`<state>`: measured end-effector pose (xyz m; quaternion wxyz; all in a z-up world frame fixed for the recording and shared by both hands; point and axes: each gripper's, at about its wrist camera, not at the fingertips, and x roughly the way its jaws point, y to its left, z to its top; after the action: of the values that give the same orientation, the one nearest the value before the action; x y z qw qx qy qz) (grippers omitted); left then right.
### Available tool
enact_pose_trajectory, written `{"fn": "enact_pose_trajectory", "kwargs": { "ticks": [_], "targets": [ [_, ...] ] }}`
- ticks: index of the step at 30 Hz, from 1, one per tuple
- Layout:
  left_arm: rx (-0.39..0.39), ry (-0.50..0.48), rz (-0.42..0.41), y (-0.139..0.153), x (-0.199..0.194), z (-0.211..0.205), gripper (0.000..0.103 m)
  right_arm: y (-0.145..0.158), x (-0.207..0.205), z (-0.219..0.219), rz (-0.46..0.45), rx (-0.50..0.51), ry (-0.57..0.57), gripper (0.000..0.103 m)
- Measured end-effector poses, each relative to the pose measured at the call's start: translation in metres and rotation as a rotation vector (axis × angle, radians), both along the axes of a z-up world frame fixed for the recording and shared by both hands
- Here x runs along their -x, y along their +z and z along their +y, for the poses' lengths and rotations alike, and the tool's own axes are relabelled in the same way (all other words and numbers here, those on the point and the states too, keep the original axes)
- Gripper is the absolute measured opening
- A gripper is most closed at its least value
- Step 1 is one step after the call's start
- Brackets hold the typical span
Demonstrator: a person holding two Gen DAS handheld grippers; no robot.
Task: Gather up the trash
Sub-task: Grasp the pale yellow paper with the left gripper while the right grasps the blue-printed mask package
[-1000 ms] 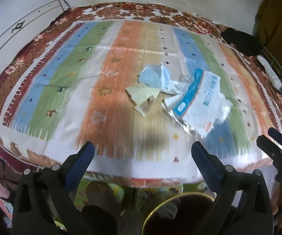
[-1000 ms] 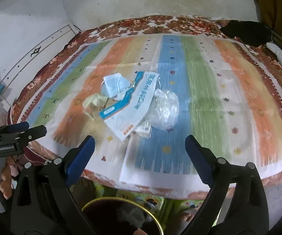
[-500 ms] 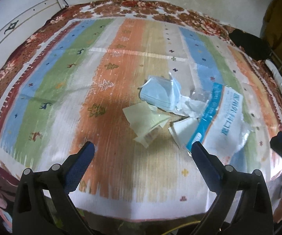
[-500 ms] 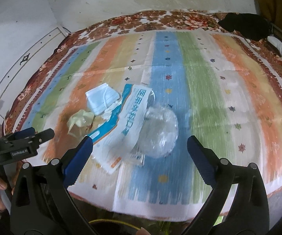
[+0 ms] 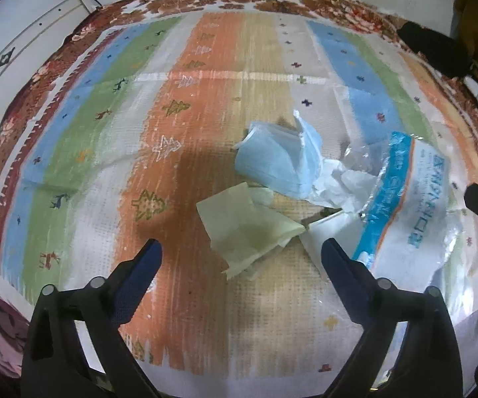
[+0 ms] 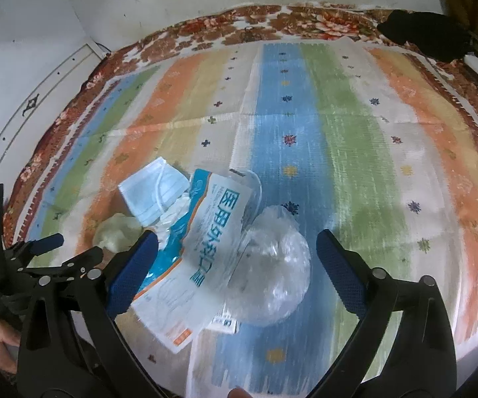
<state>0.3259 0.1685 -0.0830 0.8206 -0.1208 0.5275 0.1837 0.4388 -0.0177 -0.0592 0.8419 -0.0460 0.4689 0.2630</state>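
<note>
1. The trash sits in one loose pile on the striped mat (image 5: 179, 199) that covers the bed: a blue face mask (image 5: 278, 162), a pale yellow tissue (image 5: 248, 229), some white crumpled paper (image 5: 341, 182), a printed mask packet (image 6: 215, 232) and a clear plastic bag (image 6: 272, 278).
2. The left gripper (image 5: 239, 258) is tilted down over the tissue. Its fingers are wide but starting to close, with the tissue showing in the gap and nothing pinched yet.
3. The right gripper (image 6: 235, 255) hangs over the packet and the clear bag. It's the same story there: wide, closing, and not pressing on anything that I can see.
4. My take is to go low before squeezing, since this stuff is thin and flat and will slip out of a high pinch.
5. Aim for a fold or a crumpled ridge, not a flat sheet.
6. Watch that the fingers don't snag the mat too.
</note>
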Motion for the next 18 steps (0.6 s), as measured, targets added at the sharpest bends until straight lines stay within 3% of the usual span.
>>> {"fn": "enact_pose_trajectory", "kwargs": {
  "ticks": [2, 6, 11, 12, 13, 14, 18],
  "targets": [
    [0.009, 0.004, 0.001, -0.002, -0.002, 0.002, 0.091, -0.008, -0.006, 0.005, 0.015, 0.010, 0.011, 0.079],
    [-0.012, -0.019, -0.020, -0.003, -0.006, 0.003, 0.087, -0.018, -0.013, 0.012, 0.037, 0.014, 0.032, 0.063],
    [0.033, -0.020, -0.003, -0.010, -0.006, 0.009, 0.060, -0.020, -0.016, 0.015, 0.066, -0.009, 0.033, 0.037],
    [0.040, -0.025, -0.005, -0.010, -0.006, 0.009, 0.055, -0.020, -0.016, 0.016, 0.065, -0.001, 0.029, 0.025],
    [0.048, -0.037, -0.011, -0.010, -0.005, 0.009, 0.043, -0.020, -0.015, 0.017, 0.067, 0.006, 0.029, 0.015],
    [0.053, -0.045, -0.015, -0.009, -0.005, 0.009, 0.035, -0.019, -0.014, 0.018, 0.071, 0.003, 0.035, 0.012],
    [0.068, -0.044, -0.033, -0.003, -0.001, 0.014, 0.030, -0.010, -0.006, 0.016, 0.053, -0.017, 0.049, 0.003]
  ]
}}
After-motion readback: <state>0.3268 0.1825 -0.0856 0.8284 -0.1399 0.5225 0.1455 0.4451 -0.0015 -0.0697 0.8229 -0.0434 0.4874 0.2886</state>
